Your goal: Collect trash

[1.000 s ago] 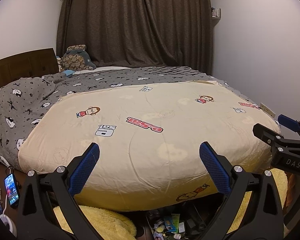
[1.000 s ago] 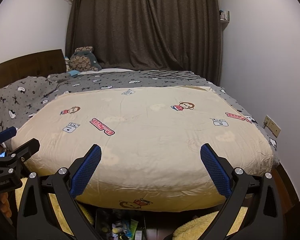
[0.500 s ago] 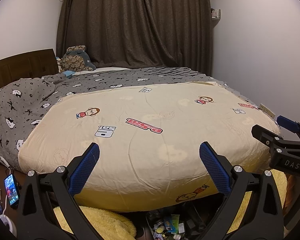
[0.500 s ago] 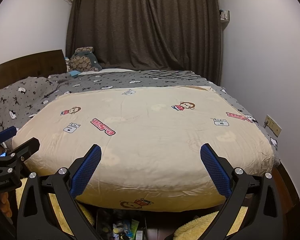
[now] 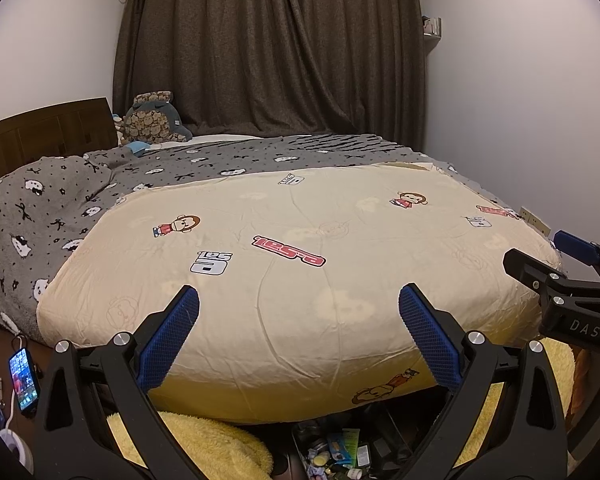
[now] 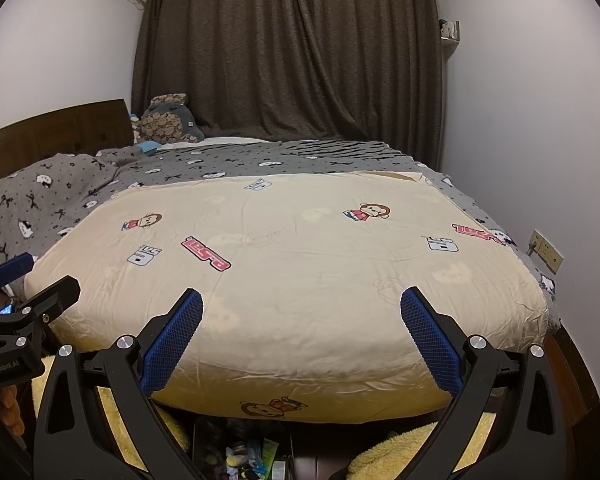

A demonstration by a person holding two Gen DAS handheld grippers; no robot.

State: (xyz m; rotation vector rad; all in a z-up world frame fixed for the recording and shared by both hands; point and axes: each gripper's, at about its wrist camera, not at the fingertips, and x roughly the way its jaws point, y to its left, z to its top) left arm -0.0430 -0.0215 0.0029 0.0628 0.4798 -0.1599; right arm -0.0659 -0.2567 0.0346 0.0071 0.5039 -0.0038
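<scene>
My left gripper (image 5: 299, 300) is open and empty, held above the near edge of a bed with a cream cartoon-print quilt (image 5: 300, 248). My right gripper (image 6: 301, 302) is also open and empty over the same quilt (image 6: 300, 248). It shows at the right edge of the left wrist view (image 5: 540, 264), and the left gripper shows at the left edge of the right wrist view (image 6: 32, 280). A dark bin holding several small wrappers and bottles (image 5: 336, 452) sits on the floor below the bed's near edge, also in the right wrist view (image 6: 248, 456).
A grey patterned blanket (image 5: 60, 200) covers the bed's far side, with a plush cushion (image 5: 156, 120) at the wooden headboard. Yellow fluffy fabric (image 5: 204, 436) lies beside the bin. A lit phone (image 5: 23, 380) lies at lower left. Dark curtains (image 5: 268, 48) hang behind. A wall socket (image 6: 546, 250) is at the right.
Both views have shifted very slightly; the grippers stay open and hold nothing.
</scene>
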